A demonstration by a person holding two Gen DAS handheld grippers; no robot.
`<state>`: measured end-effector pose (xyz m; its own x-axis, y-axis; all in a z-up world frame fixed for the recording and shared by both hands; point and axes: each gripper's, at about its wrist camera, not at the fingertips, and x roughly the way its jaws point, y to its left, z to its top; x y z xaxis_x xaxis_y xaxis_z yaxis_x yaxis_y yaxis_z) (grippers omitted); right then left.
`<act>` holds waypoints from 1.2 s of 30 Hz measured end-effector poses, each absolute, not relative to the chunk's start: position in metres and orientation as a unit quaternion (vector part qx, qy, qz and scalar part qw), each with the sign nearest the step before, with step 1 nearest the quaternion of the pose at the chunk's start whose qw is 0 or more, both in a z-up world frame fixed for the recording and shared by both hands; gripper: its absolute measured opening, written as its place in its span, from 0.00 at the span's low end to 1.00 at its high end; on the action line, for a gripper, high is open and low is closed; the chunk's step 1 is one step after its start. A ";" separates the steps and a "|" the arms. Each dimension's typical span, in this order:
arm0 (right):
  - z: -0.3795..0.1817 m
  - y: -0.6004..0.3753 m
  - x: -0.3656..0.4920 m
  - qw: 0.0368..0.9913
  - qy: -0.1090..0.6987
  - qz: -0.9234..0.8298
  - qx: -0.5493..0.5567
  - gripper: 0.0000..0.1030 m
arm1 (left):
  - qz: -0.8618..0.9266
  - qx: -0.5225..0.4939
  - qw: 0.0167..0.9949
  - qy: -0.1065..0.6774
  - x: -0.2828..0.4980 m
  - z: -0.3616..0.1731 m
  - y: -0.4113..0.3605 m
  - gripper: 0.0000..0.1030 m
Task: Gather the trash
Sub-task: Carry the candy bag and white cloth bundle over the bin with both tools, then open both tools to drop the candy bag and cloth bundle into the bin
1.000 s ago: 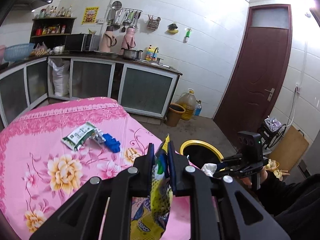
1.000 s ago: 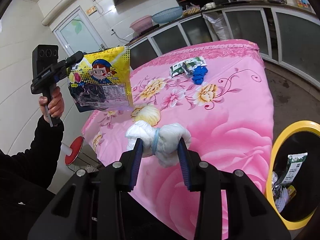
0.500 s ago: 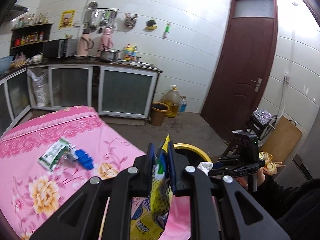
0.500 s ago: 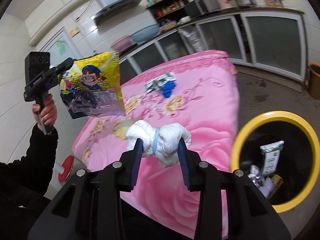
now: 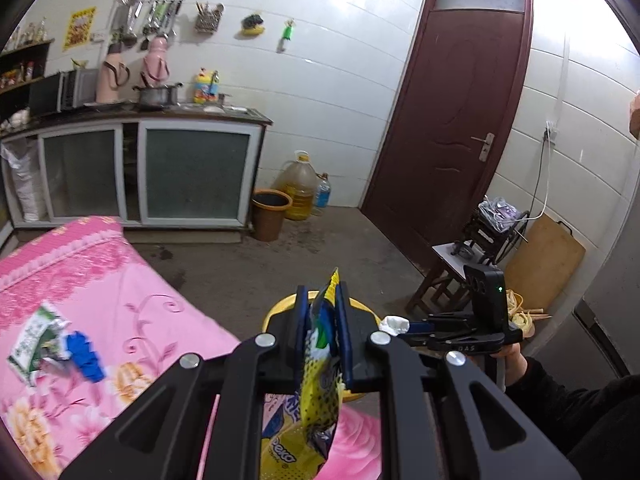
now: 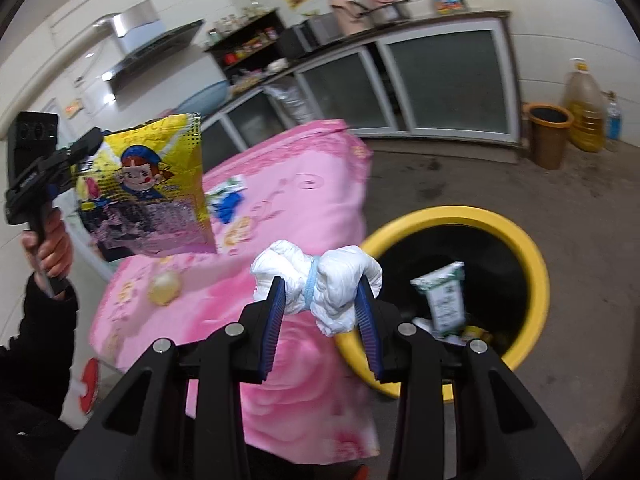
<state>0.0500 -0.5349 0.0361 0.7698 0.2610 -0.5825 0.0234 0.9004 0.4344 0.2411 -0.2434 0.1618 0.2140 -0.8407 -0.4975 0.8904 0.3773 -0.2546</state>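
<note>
My left gripper (image 5: 323,304) is shut on the top edge of a yellow snack bag (image 5: 320,376), which hangs down over the pink table edge; from the right wrist view the same yellow snack bag (image 6: 148,184) shows a cartoon face. My right gripper (image 6: 322,300) is shut on a white wad tied with a blue band (image 6: 320,284), held just left of a yellow-rimmed bin (image 6: 532,280). The bin (image 5: 280,308) is mostly hidden behind my left fingers. A green-white wrapper (image 5: 34,340) and a blue crumpled piece (image 5: 86,354) lie on the table.
The pink flowered tablecloth (image 6: 316,200) hangs down beside the bin, which holds a green-white packet (image 6: 444,300) and other scraps. A small yellowish ball (image 6: 164,288) lies on the table. A brown bucket (image 5: 270,212), oil jug (image 5: 298,188), stool (image 5: 448,276) and door (image 5: 452,120) stand beyond.
Both grippers swung right, away from the table toward the bin. The bin's mouth has come closer under the white wad, and the table has slid left in the left wrist view. Grips unchanged.
</note>
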 end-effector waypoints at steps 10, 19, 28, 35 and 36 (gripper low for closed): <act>-0.006 -0.566 0.063 0.907 0.369 -0.025 0.201 0.34 | -0.579 0.039 0.746 0.326 0.253 0.118 -0.334 0.12; -0.037 -0.585 0.074 0.892 0.396 -0.059 0.211 0.34 | -0.577 0.071 0.738 0.341 0.253 0.083 -0.399 0.12; -0.053 -0.599 0.079 0.882 0.409 -0.081 0.220 0.34 | -0.577 0.085 0.732 0.352 0.247 0.060 -0.447 0.12; -0.055 -0.604 0.077 0.878 0.410 -0.098 0.227 0.61 | -0.547 0.085 0.760 0.339 0.247 0.055 -0.457 0.55; -0.055 -0.605 0.075 0.878 0.409 -0.099 0.228 0.63 | -0.542 0.086 0.769 0.328 0.245 0.057 -0.455 0.70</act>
<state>0.0755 -0.6051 -0.0548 0.6458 0.0129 -0.7634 0.3600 0.8766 0.3194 0.2455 -0.4553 0.0571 0.1976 -0.7770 -0.5977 0.8901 0.3977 -0.2227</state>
